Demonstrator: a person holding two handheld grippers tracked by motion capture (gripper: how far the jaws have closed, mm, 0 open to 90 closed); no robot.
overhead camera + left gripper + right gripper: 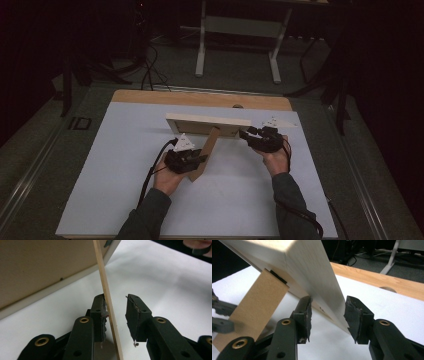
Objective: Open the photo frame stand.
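A pale wooden picture frame (207, 120) stands on its long edge on the white table top (125, 165), leaning on a brown cardboard back leg (209, 147). My left gripper (202, 159) is open around that leg. In the left gripper view the thin leg (107, 292) lies against one pad, with a gap to the other, and the frame's back (37, 270) is behind. My right gripper (243, 133) holds the frame's right end. In the right gripper view the frame's side (317, 272) sits between both pads, and the leg (259, 305) is to the left.
A bare wooden strip (200, 97) with a small hole (238, 106) runs along the table's far edge. Beyond it stands a white table frame (201, 50), and cables (149, 70) lie on the dark floor. Cables trail from both grippers toward the near edge.
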